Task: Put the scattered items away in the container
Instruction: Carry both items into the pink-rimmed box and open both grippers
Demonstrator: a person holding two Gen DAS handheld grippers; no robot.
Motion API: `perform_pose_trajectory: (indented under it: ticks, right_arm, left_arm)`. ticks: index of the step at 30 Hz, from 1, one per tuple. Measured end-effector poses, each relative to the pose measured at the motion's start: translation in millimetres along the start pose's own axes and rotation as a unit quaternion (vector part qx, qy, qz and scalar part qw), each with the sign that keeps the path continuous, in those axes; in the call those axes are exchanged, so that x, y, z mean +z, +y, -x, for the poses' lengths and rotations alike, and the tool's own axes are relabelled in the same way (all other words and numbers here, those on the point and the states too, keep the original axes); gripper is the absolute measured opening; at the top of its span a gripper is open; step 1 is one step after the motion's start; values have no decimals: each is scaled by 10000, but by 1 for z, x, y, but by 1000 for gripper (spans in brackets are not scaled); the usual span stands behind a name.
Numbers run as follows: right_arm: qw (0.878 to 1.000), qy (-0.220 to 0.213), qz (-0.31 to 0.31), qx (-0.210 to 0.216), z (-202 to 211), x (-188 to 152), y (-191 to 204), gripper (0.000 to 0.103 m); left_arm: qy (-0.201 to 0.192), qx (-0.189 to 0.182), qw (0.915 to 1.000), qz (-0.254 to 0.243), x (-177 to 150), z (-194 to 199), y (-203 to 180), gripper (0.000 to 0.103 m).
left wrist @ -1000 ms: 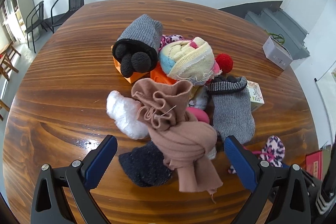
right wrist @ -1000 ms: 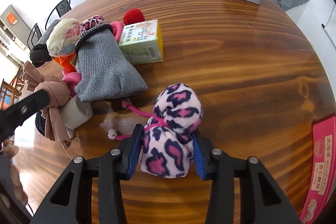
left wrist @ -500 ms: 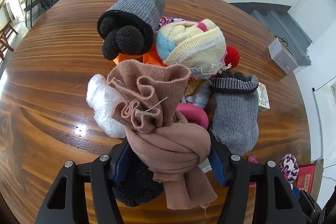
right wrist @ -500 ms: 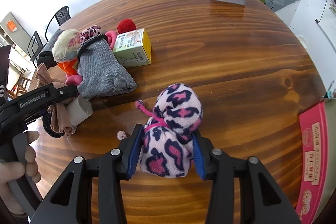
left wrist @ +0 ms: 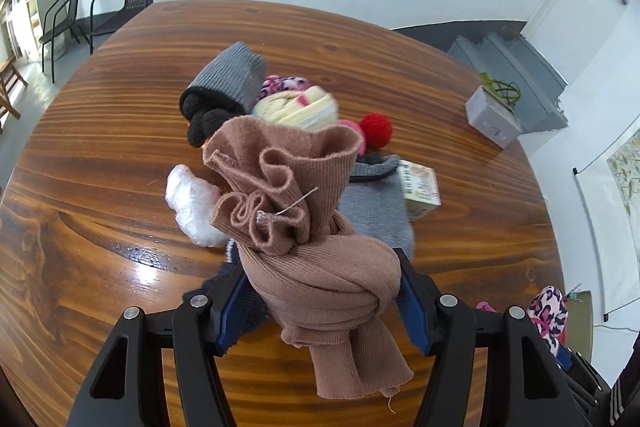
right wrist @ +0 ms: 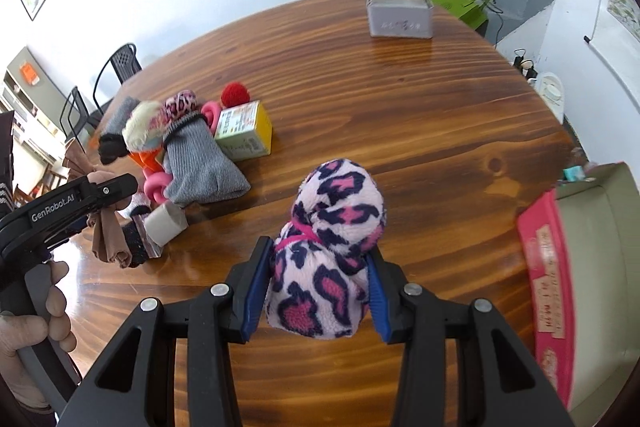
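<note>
Because the knotted brown scarf (left wrist: 320, 259) fills the left gripper (left wrist: 320, 303), the dark sock (left wrist: 240, 303) beneath it is mostly hidden, and the tray (right wrist: 592, 267) at the bench (right wrist: 400, 99) edge, perhaps the container, is cut off. Compared with a second ago, the left fingers (left wrist: 230, 307) have closed from wide apart onto the ribbed scarf's knot and raised it above the pile (left wrist: 288, 115). Fluffy and rounded, the leopard-print bundle (right wrist: 324, 259) sits pinched between the right gripper (right wrist: 316, 303) fingers (right wrist: 254, 295), now higher over the glossy wood.
</note>
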State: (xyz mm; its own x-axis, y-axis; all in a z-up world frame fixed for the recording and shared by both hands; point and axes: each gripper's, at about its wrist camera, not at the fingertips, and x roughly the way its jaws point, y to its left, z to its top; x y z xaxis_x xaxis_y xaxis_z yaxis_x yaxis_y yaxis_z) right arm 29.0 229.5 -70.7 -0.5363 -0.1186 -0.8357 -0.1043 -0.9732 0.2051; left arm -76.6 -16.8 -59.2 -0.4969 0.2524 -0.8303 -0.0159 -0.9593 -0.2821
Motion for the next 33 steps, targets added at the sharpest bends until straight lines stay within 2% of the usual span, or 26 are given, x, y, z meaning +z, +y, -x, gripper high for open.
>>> perform_pose_trajectory:
  ticks: [3,8,15,23,28,33]
  right_arm:
    - [9998,-170,-76,-8,20,-1,-13,47]
    - [9983,-505,-244,-127,59,-6,-45,47]
    - [9926,-896,-670,-481,112,-20,-108,47]
    - [9829,-981,-1192,-1008,148,-52,-182,47]
    - [9786,-928,-1409,-1180,156,-68,-212,47]
    - [9765,-843,-1569,-1209,156,-75,-230,47]
  left_arm:
    - [-90,-122,9998,-163,-4,10,-21,66]
    - [-162,-454,9974,-535,-18,32,-77,66]
    - [-127,-957,9888,-1138,-43,42,-158,66]
    - [72,-1532,9706,-1857,-74,42,-253,66]
    - [209,-1778,9552,-2356,-94,33,-307,66]
    - [363,-1937,9423,-2705,-109,22,-344,66]
